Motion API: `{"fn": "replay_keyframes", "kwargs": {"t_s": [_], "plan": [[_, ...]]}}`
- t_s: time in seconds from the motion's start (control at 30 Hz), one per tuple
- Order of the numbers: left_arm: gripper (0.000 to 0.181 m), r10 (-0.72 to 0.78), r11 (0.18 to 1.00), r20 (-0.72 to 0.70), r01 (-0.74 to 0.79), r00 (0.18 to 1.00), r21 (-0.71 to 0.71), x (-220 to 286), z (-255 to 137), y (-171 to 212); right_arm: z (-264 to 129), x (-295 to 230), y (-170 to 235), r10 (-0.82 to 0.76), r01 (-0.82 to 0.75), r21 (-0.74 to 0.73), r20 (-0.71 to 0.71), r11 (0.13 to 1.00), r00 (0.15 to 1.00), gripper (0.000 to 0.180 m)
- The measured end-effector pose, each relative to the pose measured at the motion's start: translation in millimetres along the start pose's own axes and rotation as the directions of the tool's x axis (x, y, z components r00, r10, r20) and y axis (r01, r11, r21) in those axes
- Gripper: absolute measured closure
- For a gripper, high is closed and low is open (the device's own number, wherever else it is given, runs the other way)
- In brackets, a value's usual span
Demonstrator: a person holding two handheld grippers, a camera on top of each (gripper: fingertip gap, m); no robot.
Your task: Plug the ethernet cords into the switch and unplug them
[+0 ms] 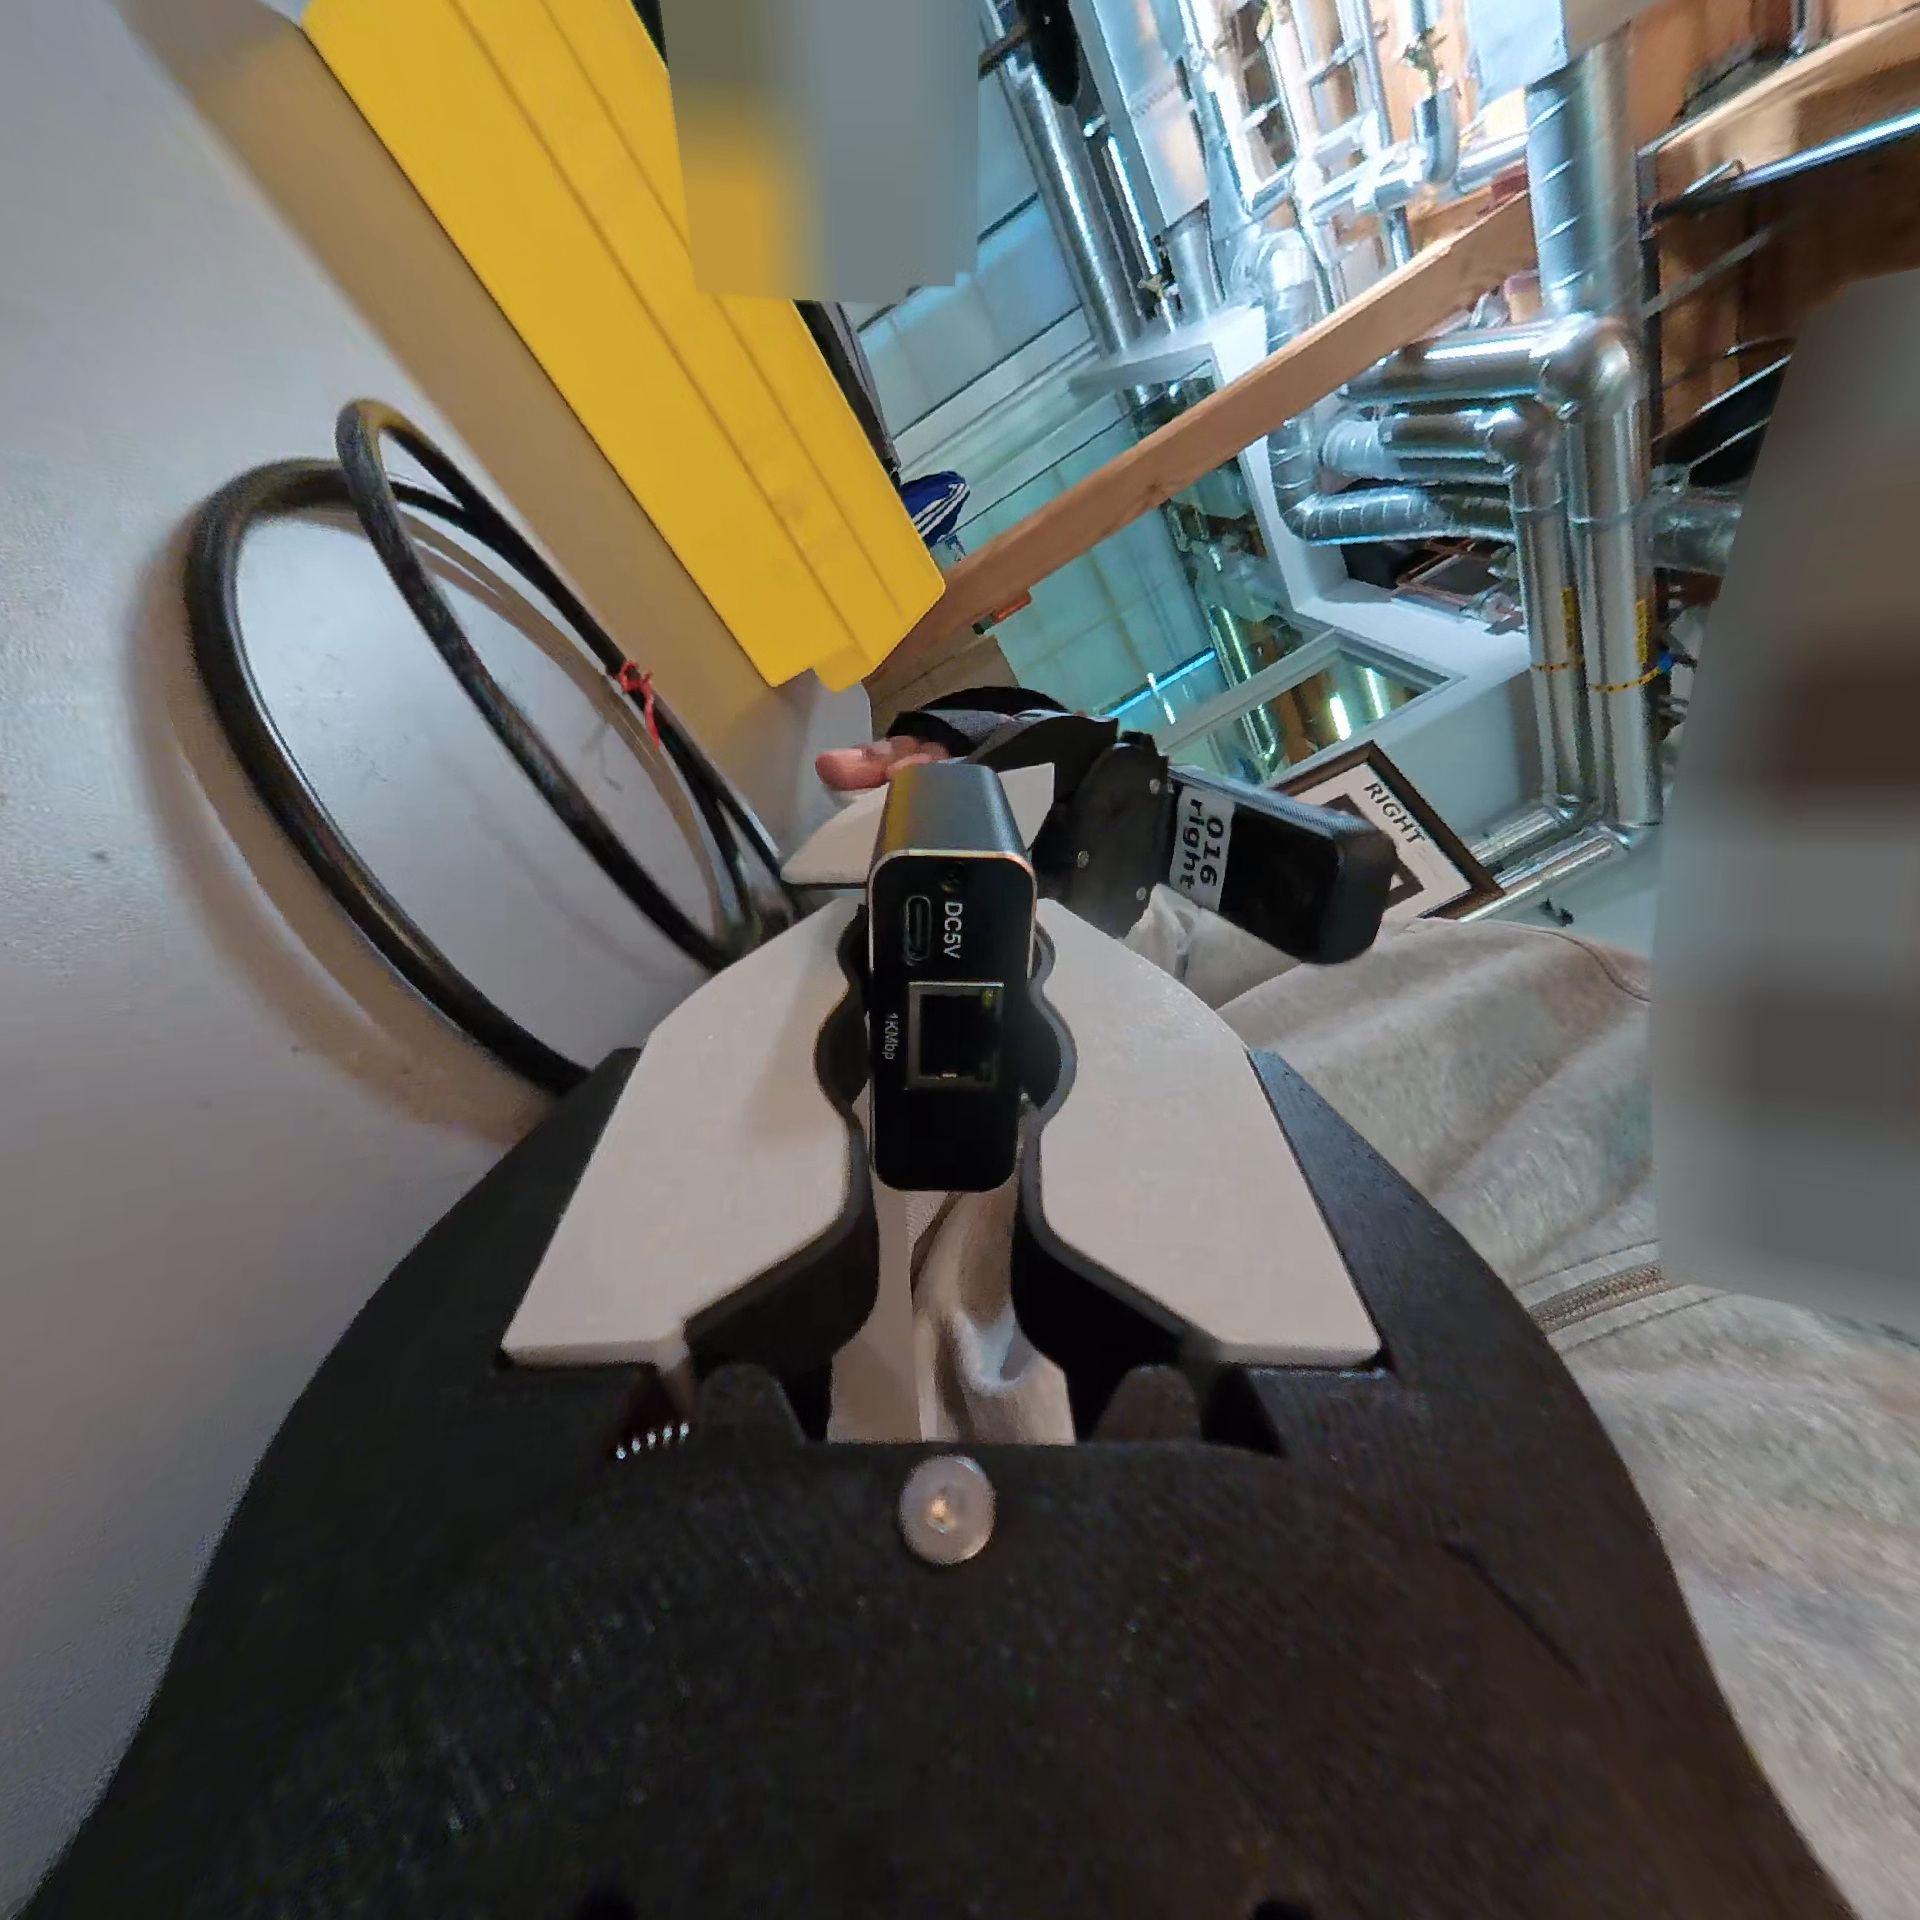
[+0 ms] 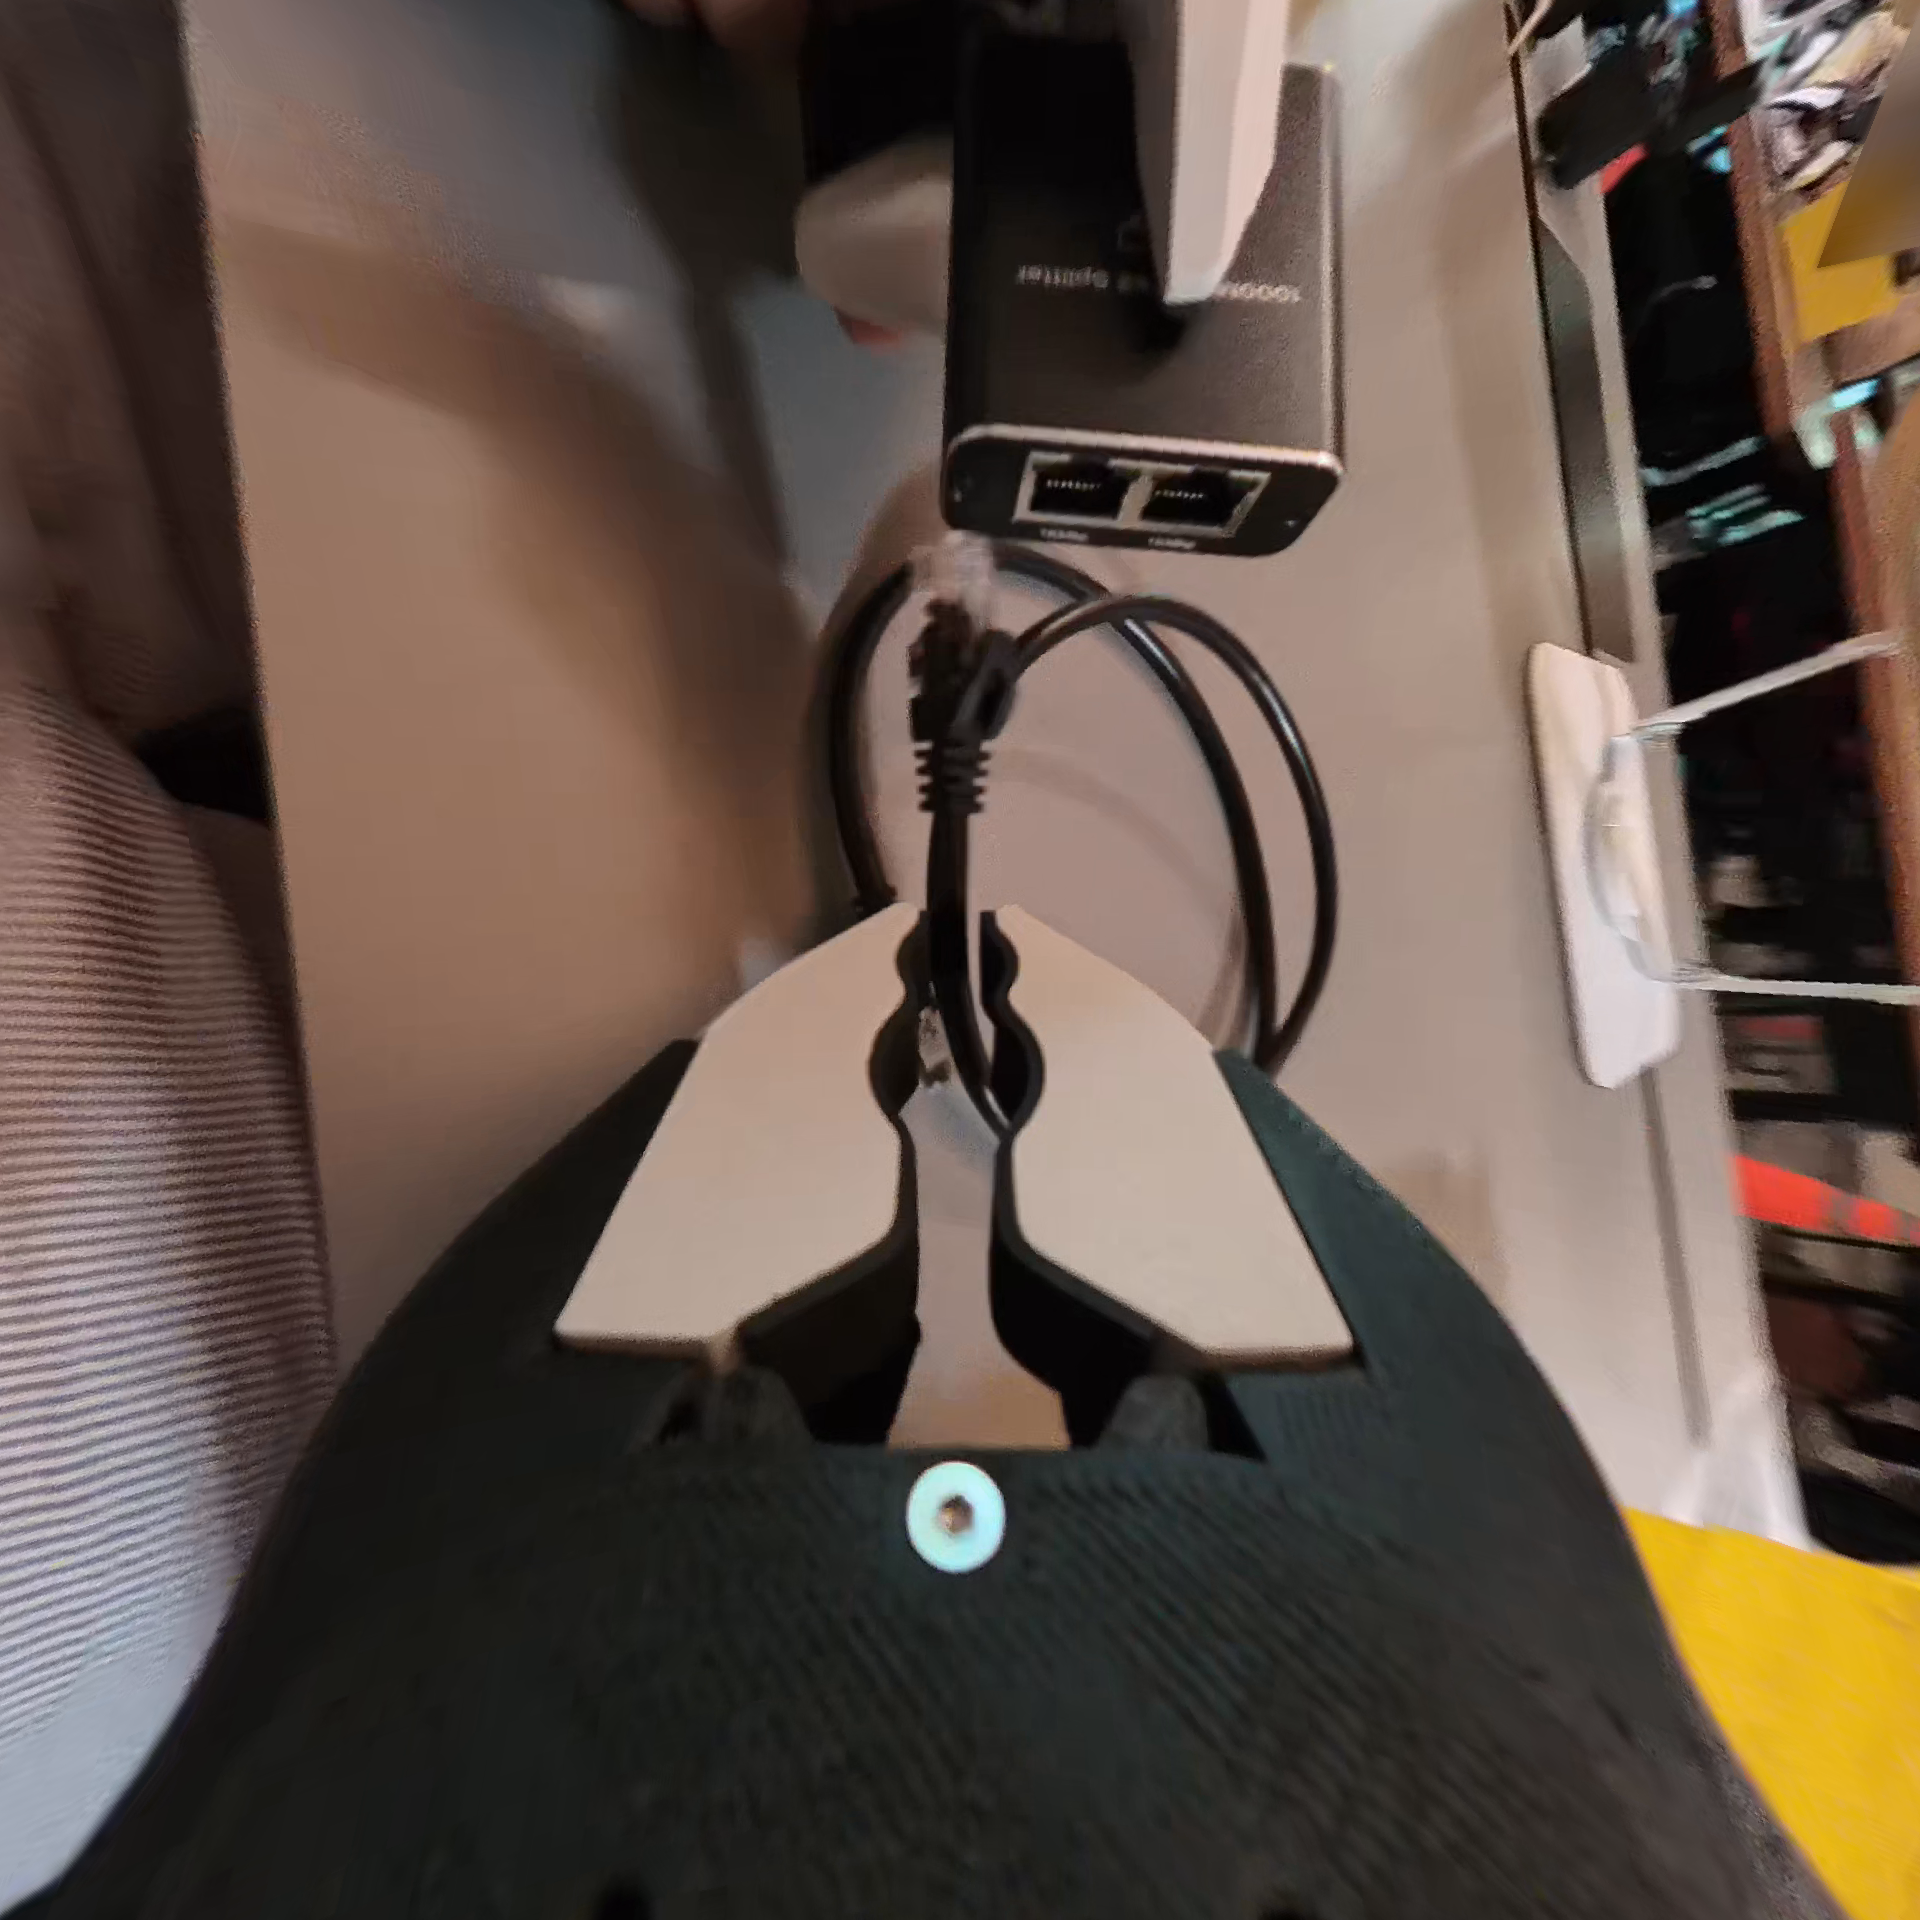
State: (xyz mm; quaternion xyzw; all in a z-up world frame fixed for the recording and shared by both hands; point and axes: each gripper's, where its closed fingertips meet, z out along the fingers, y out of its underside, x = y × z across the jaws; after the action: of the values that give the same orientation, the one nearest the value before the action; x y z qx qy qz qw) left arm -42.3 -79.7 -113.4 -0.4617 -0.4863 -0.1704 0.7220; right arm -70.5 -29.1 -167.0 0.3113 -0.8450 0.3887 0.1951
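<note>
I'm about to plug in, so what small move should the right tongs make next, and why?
Probably ease the right tongs forward and slightly right, lining the cord's plug up with the left port of the switch. Both ports look empty, the left tongs hold the switch, and the plug sits short of it, offset left.

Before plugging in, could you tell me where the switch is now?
The switch is clamped in the left gripper; in the right wrist view it hangs just beyond the cord's plug.

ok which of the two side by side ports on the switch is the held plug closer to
The left-hand port in the right wrist view. The clear plug of the ethernet cord in the right gripper sits just below it; the other port is farther off. Both ports are empty.
</note>
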Motion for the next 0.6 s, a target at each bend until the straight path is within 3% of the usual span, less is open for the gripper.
{"fn": "replay_keyframes", "kwargs": {"t_s": [0.27,0.6], "plan": [[0.157,-0.02,1.0,-0.029,0.02,0.999,0.0,1.7,-1.3,-0.5,-11.3,7.5,-26.4,0.371,-0.419,0.209,0.233,0.884,0.899,0.149],[0.157,-0.037,0.999,-0.058,0.037,0.998,0.002,3.5,-2.6,-1.5,18.5,-16.4,-22.8,0.374,-0.406,0.06,0.286,0.912,0.882,0.154]]}}
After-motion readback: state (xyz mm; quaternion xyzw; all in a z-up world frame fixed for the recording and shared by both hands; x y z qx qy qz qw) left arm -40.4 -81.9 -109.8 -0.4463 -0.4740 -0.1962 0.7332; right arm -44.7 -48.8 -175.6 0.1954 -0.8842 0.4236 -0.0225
